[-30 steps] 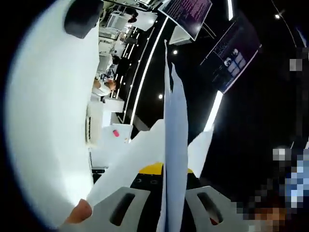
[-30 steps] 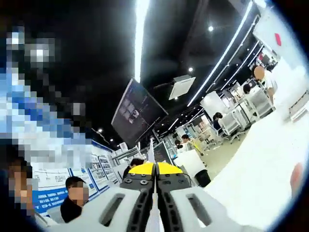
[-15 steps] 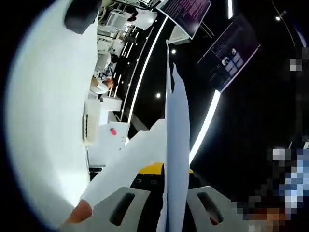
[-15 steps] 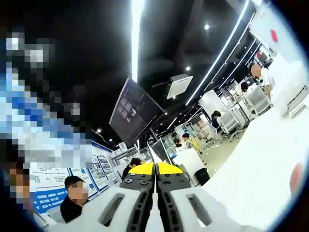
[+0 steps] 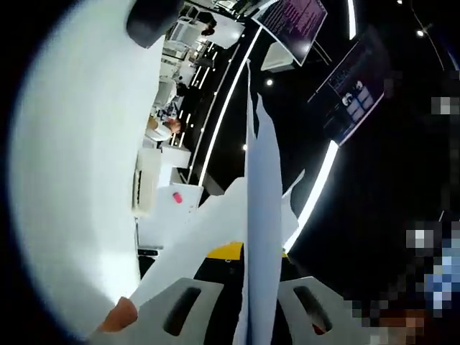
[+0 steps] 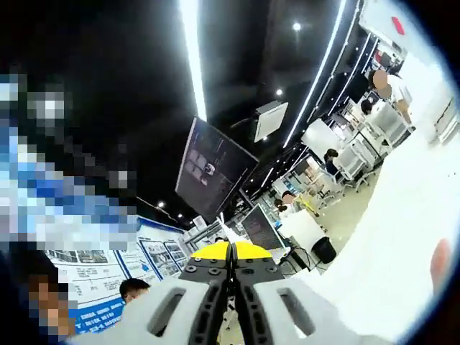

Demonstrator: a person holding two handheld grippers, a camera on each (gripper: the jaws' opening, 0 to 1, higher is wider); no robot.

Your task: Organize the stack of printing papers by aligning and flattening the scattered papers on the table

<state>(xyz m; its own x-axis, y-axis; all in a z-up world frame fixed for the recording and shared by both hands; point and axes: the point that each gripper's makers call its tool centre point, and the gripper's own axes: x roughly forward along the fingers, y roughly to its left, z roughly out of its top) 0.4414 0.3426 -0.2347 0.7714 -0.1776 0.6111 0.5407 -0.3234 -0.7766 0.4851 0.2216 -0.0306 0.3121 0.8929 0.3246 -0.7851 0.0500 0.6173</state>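
A: Where do the papers sit against the tools?

B: The left gripper (image 5: 244,309) is clamped on the papers (image 5: 262,215), which stand edge-on between its jaws, long axis running straight away from the tool. The right gripper (image 6: 231,305) is pressed closed too, with a thin white sliver (image 6: 228,231) poking out past its tips, probably the same sheets.

A: And the table?

B: The white table (image 5: 79,180) lies to the left, beside the lifted sheets. My guess: lower both together. Far off are a hanging screen (image 6: 212,172) and ceiling lights.
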